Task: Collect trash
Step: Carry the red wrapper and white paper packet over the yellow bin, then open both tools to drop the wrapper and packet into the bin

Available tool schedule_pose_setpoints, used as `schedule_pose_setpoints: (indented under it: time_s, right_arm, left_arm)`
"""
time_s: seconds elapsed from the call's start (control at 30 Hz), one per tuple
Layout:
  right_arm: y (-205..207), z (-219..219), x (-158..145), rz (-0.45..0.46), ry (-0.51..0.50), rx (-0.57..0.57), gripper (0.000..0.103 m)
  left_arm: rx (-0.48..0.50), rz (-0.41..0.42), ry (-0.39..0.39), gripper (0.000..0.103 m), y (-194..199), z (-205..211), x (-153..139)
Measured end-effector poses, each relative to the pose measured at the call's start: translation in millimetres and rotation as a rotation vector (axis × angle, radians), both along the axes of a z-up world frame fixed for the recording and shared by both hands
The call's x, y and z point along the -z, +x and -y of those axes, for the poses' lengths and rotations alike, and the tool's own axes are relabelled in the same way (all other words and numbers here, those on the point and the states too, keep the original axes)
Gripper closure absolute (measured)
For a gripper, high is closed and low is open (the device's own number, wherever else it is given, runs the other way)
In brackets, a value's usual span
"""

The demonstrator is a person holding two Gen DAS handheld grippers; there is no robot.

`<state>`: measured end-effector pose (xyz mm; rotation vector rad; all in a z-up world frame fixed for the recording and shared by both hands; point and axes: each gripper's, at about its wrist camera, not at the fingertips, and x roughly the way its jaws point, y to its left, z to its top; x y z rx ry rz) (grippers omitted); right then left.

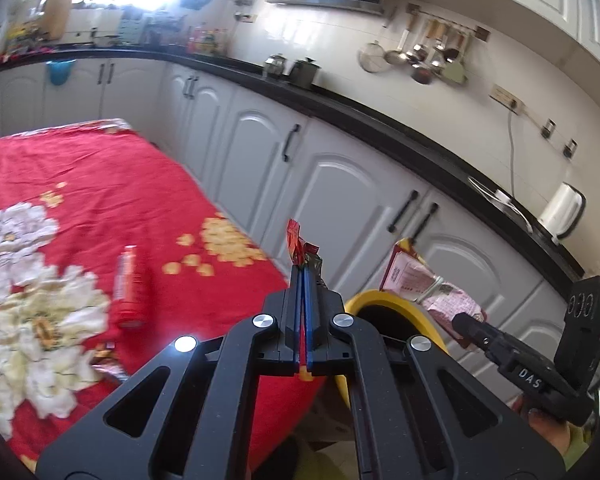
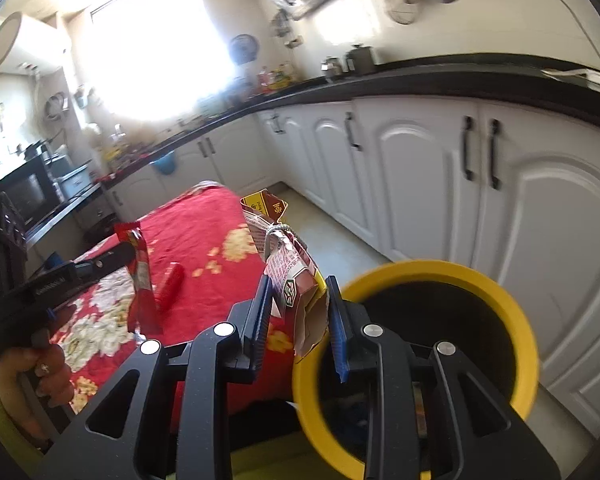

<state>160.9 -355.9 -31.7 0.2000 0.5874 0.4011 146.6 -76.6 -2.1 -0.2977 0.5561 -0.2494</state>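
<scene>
Altogether, two grippers each held one piece of trash. Left gripper [image 1: 303, 276] had its jaws pinched fully together on a red wrapper [image 1: 298, 246]. Right gripper [image 2: 298, 300], jaws narrowly parted, clamped a crumpled carton [image 2: 290, 276] just above one yellow bin [image 2: 516, 312]. One red tube [image 1: 128, 288] and another small wrapper [image 1: 106, 356] lay on the table's red flowered cloth [image 1: 100, 184]. White cabinets [image 1: 268, 148] under a black counter [image 1: 380, 118] ran beside it.
</scene>
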Motion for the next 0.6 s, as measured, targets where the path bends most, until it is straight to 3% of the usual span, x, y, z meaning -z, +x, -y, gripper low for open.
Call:
schedule_pose_setpoints:
  time_s: [0.37,0.6]
  right_arm:
    - [-10.6,62.4,34.7,-0.077,0.0,0.147,0.077]
    - [-15.9,92.5,56.1,-0.127,0.017,0.215,0.077]
  left_arm:
    - [0.168,0.013,0.075,0.103,13.7,88.5,8.7]
    - [0.229,-0.031,0.101,0.103,25.8,122.1,27.6]
